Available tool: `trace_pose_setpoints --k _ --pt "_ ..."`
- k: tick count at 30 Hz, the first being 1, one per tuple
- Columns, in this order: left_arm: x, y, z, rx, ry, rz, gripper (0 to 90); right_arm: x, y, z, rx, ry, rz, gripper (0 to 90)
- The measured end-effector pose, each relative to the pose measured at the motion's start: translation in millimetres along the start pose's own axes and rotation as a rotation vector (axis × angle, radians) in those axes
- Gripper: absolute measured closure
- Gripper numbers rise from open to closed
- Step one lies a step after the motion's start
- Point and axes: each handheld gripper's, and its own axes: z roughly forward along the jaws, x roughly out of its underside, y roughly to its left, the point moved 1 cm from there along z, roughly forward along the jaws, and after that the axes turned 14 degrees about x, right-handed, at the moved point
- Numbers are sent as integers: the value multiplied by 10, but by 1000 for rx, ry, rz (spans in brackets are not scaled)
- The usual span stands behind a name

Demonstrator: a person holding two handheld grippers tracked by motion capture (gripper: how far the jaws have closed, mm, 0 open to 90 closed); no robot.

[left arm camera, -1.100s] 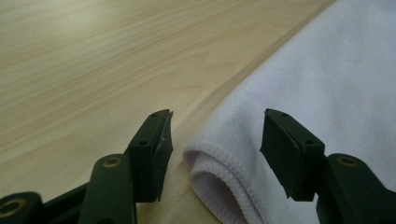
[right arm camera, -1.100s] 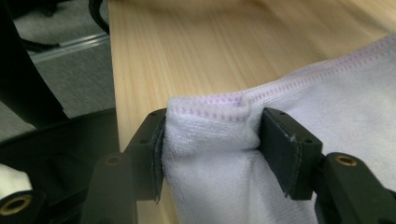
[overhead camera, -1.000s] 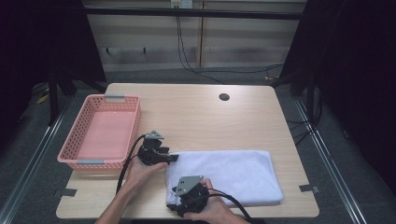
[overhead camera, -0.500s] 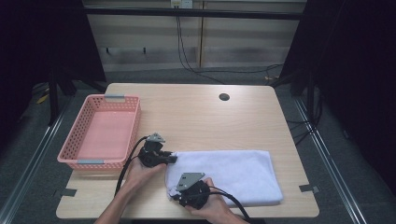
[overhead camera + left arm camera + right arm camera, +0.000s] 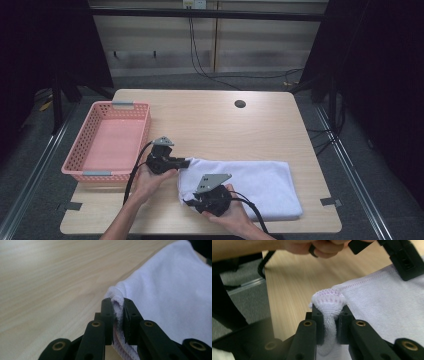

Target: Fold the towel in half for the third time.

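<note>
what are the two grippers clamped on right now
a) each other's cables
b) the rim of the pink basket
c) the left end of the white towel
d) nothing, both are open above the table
c: the left gripper and the right gripper each have a bunched fold of the white towel pinched between their jaws, at its left end, while the pink basket sits apart to the left.
</note>
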Motion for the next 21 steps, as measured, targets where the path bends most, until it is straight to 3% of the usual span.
trace_pose_setpoints --k 9,17,21 --pt "-293 -124 -259 3 -54 35 808 -295 -90 -232 -19 -109 55 804" --pt "-589 -214 -567 -42 -81 55 809 -635 -115 -341 -11 -197 51 804" --pt "-746 -331 -760 -85 -89 102 809 -847 -118 -400 -22 -249 62 804"
